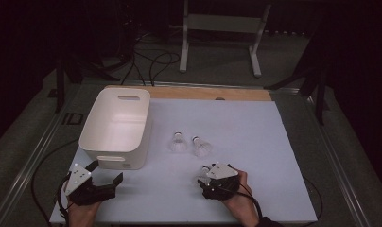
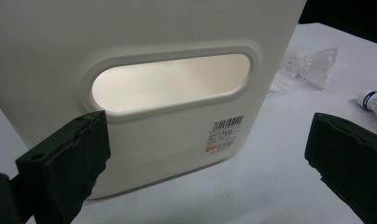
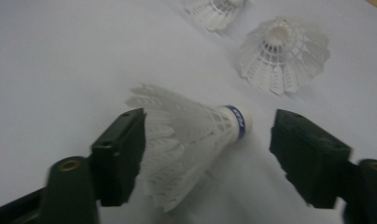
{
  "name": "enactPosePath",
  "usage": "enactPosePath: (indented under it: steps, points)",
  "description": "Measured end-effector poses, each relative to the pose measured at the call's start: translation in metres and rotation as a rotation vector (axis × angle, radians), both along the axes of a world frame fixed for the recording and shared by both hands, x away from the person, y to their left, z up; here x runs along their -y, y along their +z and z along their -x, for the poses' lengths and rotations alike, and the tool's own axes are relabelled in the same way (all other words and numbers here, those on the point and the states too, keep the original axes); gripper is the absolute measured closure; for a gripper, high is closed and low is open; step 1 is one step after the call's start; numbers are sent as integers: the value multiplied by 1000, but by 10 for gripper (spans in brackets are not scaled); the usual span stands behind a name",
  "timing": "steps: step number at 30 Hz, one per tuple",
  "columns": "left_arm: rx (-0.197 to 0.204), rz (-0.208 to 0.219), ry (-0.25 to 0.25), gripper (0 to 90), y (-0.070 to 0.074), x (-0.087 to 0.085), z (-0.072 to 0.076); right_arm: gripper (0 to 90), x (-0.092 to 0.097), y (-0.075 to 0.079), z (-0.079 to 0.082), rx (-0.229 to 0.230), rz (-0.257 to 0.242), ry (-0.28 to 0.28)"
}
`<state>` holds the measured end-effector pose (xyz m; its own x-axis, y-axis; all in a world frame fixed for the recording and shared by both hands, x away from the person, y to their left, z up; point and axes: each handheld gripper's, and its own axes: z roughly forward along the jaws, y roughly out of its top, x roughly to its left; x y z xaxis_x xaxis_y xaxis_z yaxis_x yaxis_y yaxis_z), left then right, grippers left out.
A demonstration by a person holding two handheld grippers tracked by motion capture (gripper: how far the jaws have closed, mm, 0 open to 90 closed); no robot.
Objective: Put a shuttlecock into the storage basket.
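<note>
A white feather shuttlecock (image 3: 186, 135) with a blue band on its cork lies on its side on the white mat (image 1: 246, 123). It sits between the jaws of my right gripper (image 3: 212, 135). The left jaw touches the feathers; the right jaw stands off the cork with a gap, so the gripper is open. In the high view this gripper (image 1: 203, 179) is near the front edge, right of centre. Two more shuttlecocks (image 1: 178, 143) (image 1: 201, 147) stand cork-up just beyond it. My left gripper (image 1: 106, 171) is open and empty, facing the near end of a white basket (image 1: 114, 158).
The basket's handle slot (image 2: 168, 81) and barcode label (image 2: 226, 130) are close ahead of my left gripper (image 2: 207, 154). A wooden strip (image 1: 208, 93) runs along the mat's far edge. A white frame stand (image 1: 222, 23) and cables lie on the floor beyond.
</note>
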<state>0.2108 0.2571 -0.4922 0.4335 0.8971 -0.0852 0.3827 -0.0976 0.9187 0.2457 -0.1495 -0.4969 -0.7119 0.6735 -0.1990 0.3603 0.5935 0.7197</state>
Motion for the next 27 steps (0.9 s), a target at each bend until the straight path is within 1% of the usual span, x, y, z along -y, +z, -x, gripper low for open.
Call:
enactPosePath:
  steps: [1, 2, 5, 7, 8, 10, 11, 13, 15, 16, 18, 20, 22, 24, 27]
  points:
    - [0, 0, 0, 8, 0, 0, 0, 350, 0, -1, 0, -12, 2, -1]
    - [0, 1, 1, 8, 0, 0, 0, 399, 0, -1, -1, -12, 3, -4]
    - [-1, 0, 1, 8, 0, 0, 0, 487, -1, -4, -2, -23, 25, -8]
    - [-1, 0, 0, 8, 0, 0, 0, 542, -2, -5, -2, -32, 31, -20]
    - [-2, -1, 0, 8, 0, 0, 0, 585, -2, -6, -3, -34, 33, -21]
    - [-2, -1, -1, 8, 0, 0, 0, 668, -1, -5, -4, -40, 29, -22]
    - [-2, -1, -1, 8, 0, 0, 0, 668, -1, -5, -4, -40, 29, -22]
    - [-2, -1, -2, 8, 0, 0, 0, 725, -1, -5, -4, -31, 25, -31]
    - [-3, 0, -1, 8, 0, 1, 0, 761, 0, -4, -4, -35, 22, -46]
    - [-3, -1, -1, 8, 0, 1, 0, 783, 1, -3, -5, -29, 18, -53]
    - [-4, -1, -1, 8, -1, 1, 0, 860, 4, -2, -6, -28, 9, -68]
    - [-6, -2, -1, 9, -1, 1, 0, 877, 6, -1, -8, -36, -11, -71]
    - [-7, -4, -2, 9, -1, 1, 0, 885, 6, 0, -8, -43, -12, -75]
    - [-8, -8, -4, 8, -1, 2, 0, 887, 6, 0, -8, -42, -6, -64]
    - [-8, -8, -6, 9, -1, 2, -1, 888, 7, 1, -10, -37, -6, -67]
